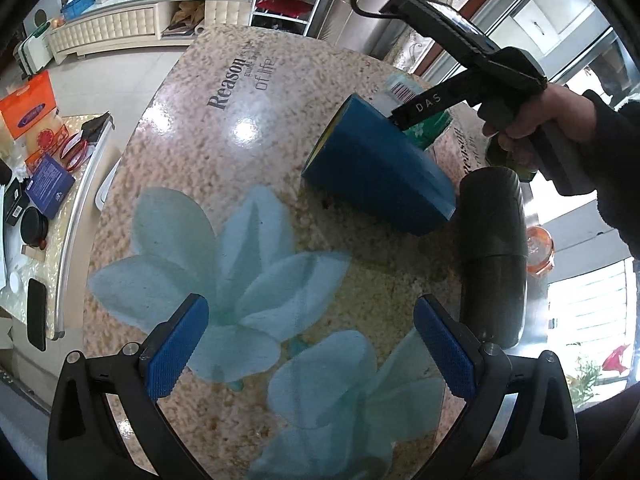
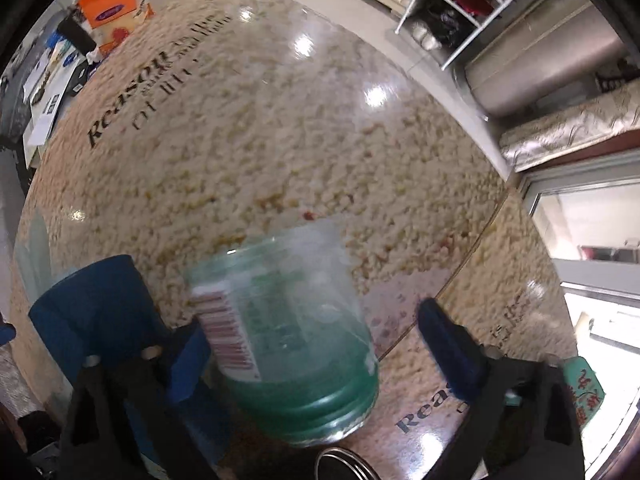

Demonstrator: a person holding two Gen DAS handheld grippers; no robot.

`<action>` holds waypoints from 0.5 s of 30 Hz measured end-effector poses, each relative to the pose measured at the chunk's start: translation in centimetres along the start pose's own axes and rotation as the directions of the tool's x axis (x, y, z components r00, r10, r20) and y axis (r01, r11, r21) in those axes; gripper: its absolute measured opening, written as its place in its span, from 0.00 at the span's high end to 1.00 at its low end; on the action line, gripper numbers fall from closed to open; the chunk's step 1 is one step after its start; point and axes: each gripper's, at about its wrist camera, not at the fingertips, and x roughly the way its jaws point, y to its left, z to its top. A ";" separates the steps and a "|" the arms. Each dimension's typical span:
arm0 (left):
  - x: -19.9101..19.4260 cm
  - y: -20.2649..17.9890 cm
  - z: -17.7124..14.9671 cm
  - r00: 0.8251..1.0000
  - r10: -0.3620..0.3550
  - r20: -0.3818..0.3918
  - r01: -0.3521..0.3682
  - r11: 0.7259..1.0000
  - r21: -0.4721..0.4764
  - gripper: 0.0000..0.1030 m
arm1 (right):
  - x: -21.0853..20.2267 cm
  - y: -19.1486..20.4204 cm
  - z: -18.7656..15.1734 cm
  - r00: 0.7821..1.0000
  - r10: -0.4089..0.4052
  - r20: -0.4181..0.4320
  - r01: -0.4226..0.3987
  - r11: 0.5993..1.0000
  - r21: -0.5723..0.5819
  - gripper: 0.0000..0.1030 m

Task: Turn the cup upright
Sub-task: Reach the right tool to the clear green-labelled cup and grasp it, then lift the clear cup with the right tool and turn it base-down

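Observation:
A blue cup (image 1: 376, 168) lies on its side on the patterned table (image 1: 224, 128), its yellow-lined mouth toward the upper left. It shows at the lower left of the right wrist view (image 2: 104, 316). A clear green cup (image 2: 296, 344) with a barcode label lies between my right gripper's fingers (image 2: 448, 348); its jaws are apart and not pressing it. In the left wrist view the right gripper (image 1: 408, 114) reaches down behind the blue cup, next to the green cup (image 1: 430, 130). My left gripper (image 1: 310, 350) is open and empty, near the front of the table.
A dark cylindrical bottle (image 1: 494, 252) lies right of the blue cup. A side table (image 1: 76, 216) with boxes stands to the left. A metal rim (image 2: 344, 464) shows at the bottom of the right wrist view. A white shelf rack (image 2: 452, 12) stands beyond the table.

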 end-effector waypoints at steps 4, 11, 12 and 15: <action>0.1 -0.1 0.0 1.000 0.002 -0.010 -0.002 1.000 -0.004 0.00 | -0.8 -1.3 -0.2 0.999 0.044 -0.001 -0.044 0.999 0.017 0.31; 0.7 -0.1 -0.4 1.000 -0.009 -0.030 0.008 1.000 -0.019 0.00 | -2.6 -1.9 -0.9 0.998 0.057 0.025 -0.058 0.998 0.027 0.40; 0.6 -0.1 -0.5 1.000 -0.009 -0.030 0.008 1.000 -0.020 0.00 | -2.8 -1.1 -1.3 0.998 0.058 0.030 -0.059 0.998 0.034 0.40; 0.0 0.0 -0.8 1.000 -0.006 -0.026 0.006 1.000 -0.024 0.00 | -3.5 -1.3 -1.4 0.997 0.068 0.048 -0.070 0.996 0.052 0.41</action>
